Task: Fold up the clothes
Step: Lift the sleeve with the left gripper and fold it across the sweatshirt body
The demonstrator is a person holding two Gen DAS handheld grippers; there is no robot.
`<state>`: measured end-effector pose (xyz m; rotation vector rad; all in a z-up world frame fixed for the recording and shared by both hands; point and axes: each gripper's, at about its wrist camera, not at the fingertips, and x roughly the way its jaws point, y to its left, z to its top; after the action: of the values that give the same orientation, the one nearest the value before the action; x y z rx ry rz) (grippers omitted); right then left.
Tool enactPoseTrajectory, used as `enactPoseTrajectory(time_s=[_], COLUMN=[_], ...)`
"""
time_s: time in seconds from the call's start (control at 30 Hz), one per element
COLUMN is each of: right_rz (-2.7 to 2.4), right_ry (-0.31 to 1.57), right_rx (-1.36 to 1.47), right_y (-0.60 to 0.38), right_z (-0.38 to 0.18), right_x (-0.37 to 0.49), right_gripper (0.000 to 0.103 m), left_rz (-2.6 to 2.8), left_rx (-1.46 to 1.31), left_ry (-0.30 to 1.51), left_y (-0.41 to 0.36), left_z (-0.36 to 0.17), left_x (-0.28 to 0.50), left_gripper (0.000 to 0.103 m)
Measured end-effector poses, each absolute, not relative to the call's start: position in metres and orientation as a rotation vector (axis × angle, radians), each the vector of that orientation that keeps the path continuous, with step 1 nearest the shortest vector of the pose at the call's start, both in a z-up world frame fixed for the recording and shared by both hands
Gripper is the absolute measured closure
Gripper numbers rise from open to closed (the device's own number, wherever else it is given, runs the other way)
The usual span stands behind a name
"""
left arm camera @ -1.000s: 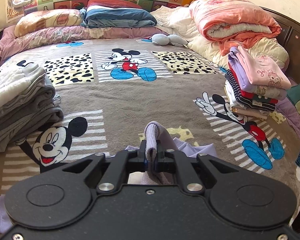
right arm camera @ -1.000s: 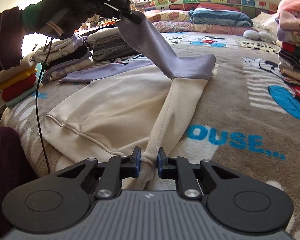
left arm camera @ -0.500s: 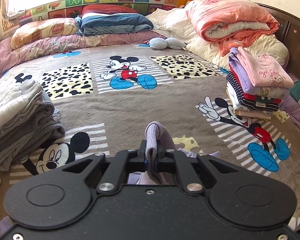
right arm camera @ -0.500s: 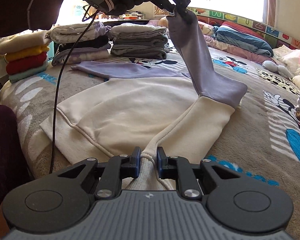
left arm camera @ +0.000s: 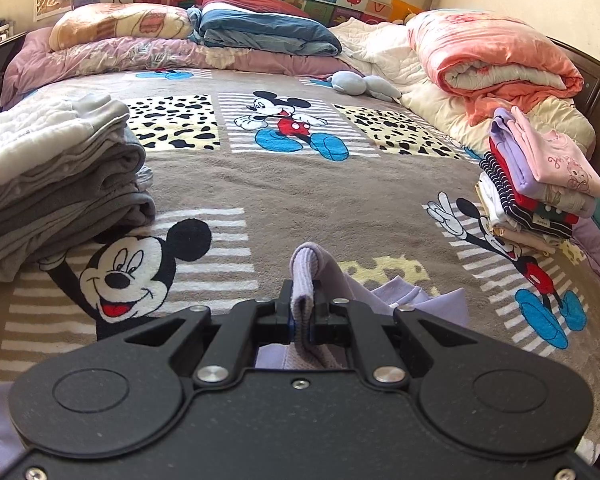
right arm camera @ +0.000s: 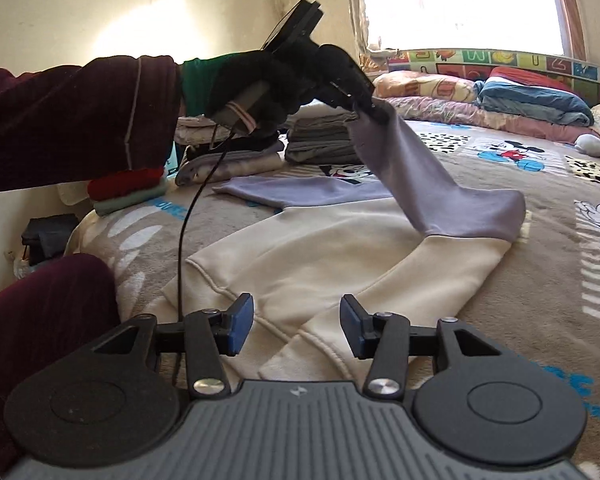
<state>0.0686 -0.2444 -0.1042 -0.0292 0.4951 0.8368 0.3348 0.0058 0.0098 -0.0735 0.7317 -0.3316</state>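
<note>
Sweatshirt point(right arm camera: 340, 256), cream body with lilac upper part and sleeves, lies spread on the Mickey Mouse blanket point(left arm camera: 284, 196); only the right wrist view shows it whole, with the left gripper point(right arm camera: 364, 104) lifting its lilac sleeve cuff point(left arm camera: 303, 276) above the bed. Left gripper point(left arm camera: 302, 316) clamped on that cuff, the garment's body hidden beneath it; right gripper point(right arm camera: 296, 330) spread wide, holding nothing, just above the cream hem. Blue lettering at the blanket's edge is cut off and unreadable.
</note>
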Motion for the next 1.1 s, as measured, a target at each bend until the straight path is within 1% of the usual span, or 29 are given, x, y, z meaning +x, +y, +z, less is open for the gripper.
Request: enactPoseTrajectory(time_s=[0.07,0.2,0.3,0.33,0.37,0.5,0.57,0.67,0.8,0.87,0.9,0.93,0.97,1.1], right_rz=[0.826,0.815,0.842,0.851,0.863,0.910,0.920,0.916,0.899,0.882,0.874,0.864,0.855,0.822], right_ry=[0.493,0.512,0.579,0.613,0.639,0.667,0.658,0.594,0.568,0.562,0.560,0.557,0.554,0.539], right_rx=[-0.052,-0.114,-0.130,-0.136,-0.139,-0.110,-0.096,-0.097,-0.053,-0.062,-0.062,-0.061,-0.060,-0.082], right_y=[-0.239,-0.222,-0.220,-0.219,-0.220,-0.233,-0.237,-0.237,-0.237,-0.236,-0.236,-0.236,-0.236,-0.233], right_z=[-0.111,-0.126,-0.139,-0.142,-0.145,-0.145,-0.143,-0.137,-0.132,-0.130,-0.129,-0.128,-0.127,-0.125], right_x=[0.072,0.080,0.085,0.086,0.086,0.085,0.083,0.076,0.083,0.088,0.090,0.094,0.097,0.112], right_gripper=[0.050,0.050,0.048,0.044,0.042,0.043,0.043,0.043,0.043,0.043,0.043,0.043,0.043,0.039], left_rz=[-0.333,-0.325,-0.309,-0.299,-0.290,-0.286,-0.295,-0.326,-0.321,-0.280,-0.258,-0.229,-0.198,-0.066], left_rx=[-0.086,-0.134,-0.174,-0.172,-0.165,-0.156,-0.176,-0.206,-0.134,-0.085,-0.065,-0.044,-0.025,0.013], left_ry=[0.724,0.697,0.683,0.692,0.707,0.740,0.733,0.710,0.744,0.779,0.787,0.780,0.774,0.765], left_y=[0.009,0.019,0.032,0.034,0.034,0.033,0.033,0.033,0.026,0.029,0.032,0.036,0.041,0.061], left_z=[0.008,0.006,0.002,-0.002,-0.007,-0.028,-0.032,-0.031,-0.039,-0.045,-0.047,-0.047,-0.046,-0.039], left_x=[0.333,0.325,0.319,0.320,0.321,0.323,0.322,0.317,0.312,0.308,0.306,0.302,0.298,0.287], left_gripper=[0.100,0.100,0.100,0.100,0.100,0.100,0.100,0.100,0.099,0.091,0.074,0.053,0.050,0.050])
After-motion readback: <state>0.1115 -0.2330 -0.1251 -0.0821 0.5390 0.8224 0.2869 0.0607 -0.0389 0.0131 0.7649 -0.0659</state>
